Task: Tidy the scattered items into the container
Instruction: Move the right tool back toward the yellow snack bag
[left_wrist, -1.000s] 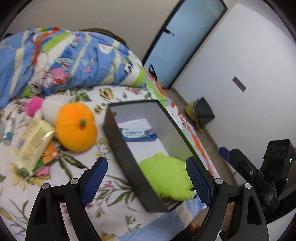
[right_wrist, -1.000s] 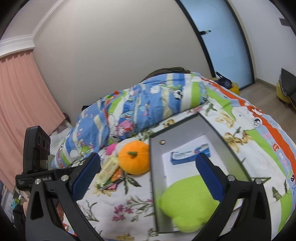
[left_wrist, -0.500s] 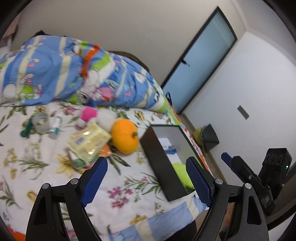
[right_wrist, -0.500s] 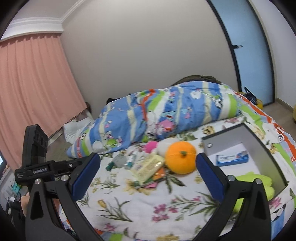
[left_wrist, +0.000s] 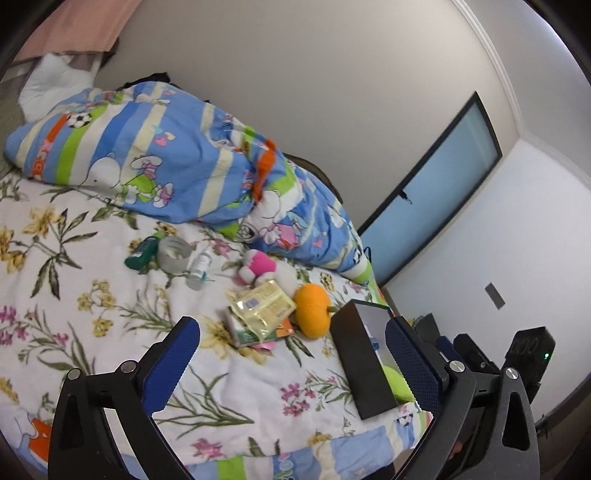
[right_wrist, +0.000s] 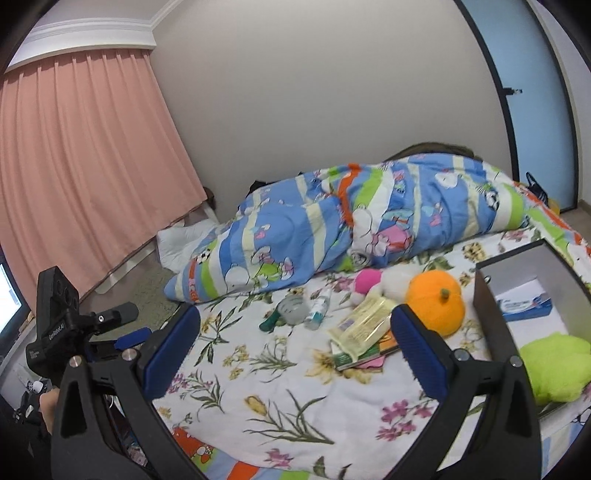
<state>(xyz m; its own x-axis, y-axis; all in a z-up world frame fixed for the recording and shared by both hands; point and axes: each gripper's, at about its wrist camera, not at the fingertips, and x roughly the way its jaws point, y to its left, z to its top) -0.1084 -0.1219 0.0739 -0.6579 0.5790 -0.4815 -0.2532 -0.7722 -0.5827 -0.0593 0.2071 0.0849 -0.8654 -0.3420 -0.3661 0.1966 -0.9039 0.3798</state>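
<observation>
A black box (left_wrist: 360, 369) (right_wrist: 491, 321) stands on the flowered bed at its right edge, holding a green plush (right_wrist: 554, 365) and a blue-white carton (right_wrist: 524, 304). Left of it lie an orange plush pumpkin (left_wrist: 312, 314) (right_wrist: 436, 301), a yellow packet (left_wrist: 262, 304) (right_wrist: 364, 325) on flat booklets, a pink-white plush (left_wrist: 258, 267), a small bottle (left_wrist: 199, 267), a tape roll (left_wrist: 173, 253) and a green tube (left_wrist: 142, 254). My left gripper (left_wrist: 291, 326) hangs back over the bed's near edge, its jaws opening with nothing between them. My right gripper (right_wrist: 295, 314) is open and empty too.
A rolled cartoon quilt (left_wrist: 166, 166) (right_wrist: 369, 221) lies along the far side of the bed. A pink curtain (right_wrist: 85, 166) hangs at the left and a blue door (right_wrist: 535, 103) is at the right. A person's hand (right_wrist: 48, 402) holds the left gripper's body.
Both grippers have drawn back from the box and swung left, so the scattered items and more of the bed now show. The left jaws stand wider than before.
</observation>
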